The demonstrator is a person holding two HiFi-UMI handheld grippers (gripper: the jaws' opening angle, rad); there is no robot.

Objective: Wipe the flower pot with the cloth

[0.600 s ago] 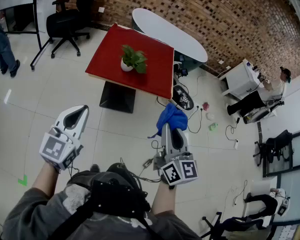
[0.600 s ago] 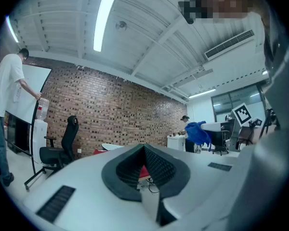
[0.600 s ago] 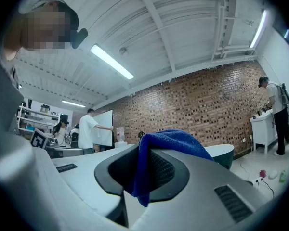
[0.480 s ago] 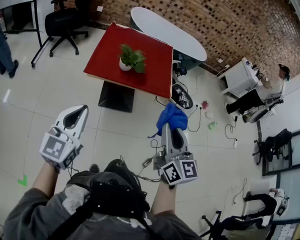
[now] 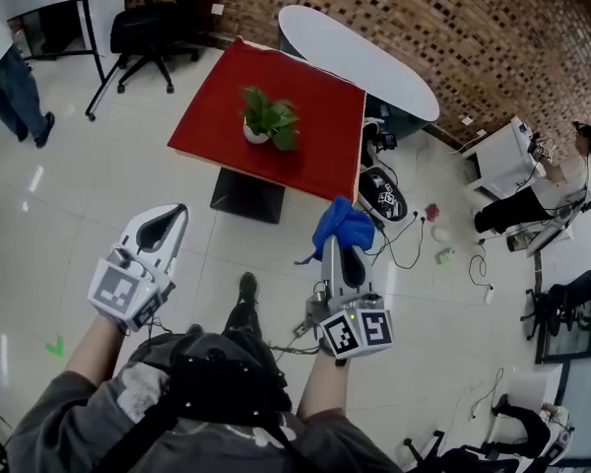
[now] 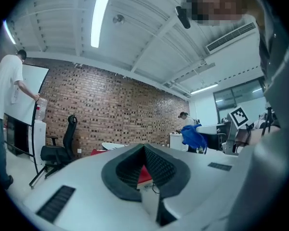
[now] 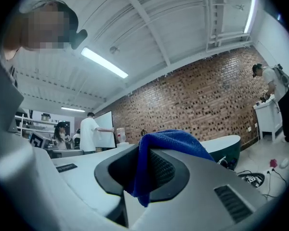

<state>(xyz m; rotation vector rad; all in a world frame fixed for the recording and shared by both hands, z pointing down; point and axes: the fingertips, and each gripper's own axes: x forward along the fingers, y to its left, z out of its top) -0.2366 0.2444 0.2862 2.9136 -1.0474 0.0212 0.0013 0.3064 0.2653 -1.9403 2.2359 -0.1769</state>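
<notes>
Both stay closed, left gripper (image 5: 165, 221) empty, right gripper (image 5: 341, 252) clamping the cloth (image 5: 341, 225); flower pot (image 5: 256, 135) slightly nearer.

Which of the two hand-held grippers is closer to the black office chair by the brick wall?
Left. The black office chair stands ahead of the left gripper; the right gripper, shut on the blue cloth, is farther off to the chair's right.

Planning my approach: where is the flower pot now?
In the head view the flower pot stands near the middle of the red table, upper centre, beside the white oval table.
</notes>
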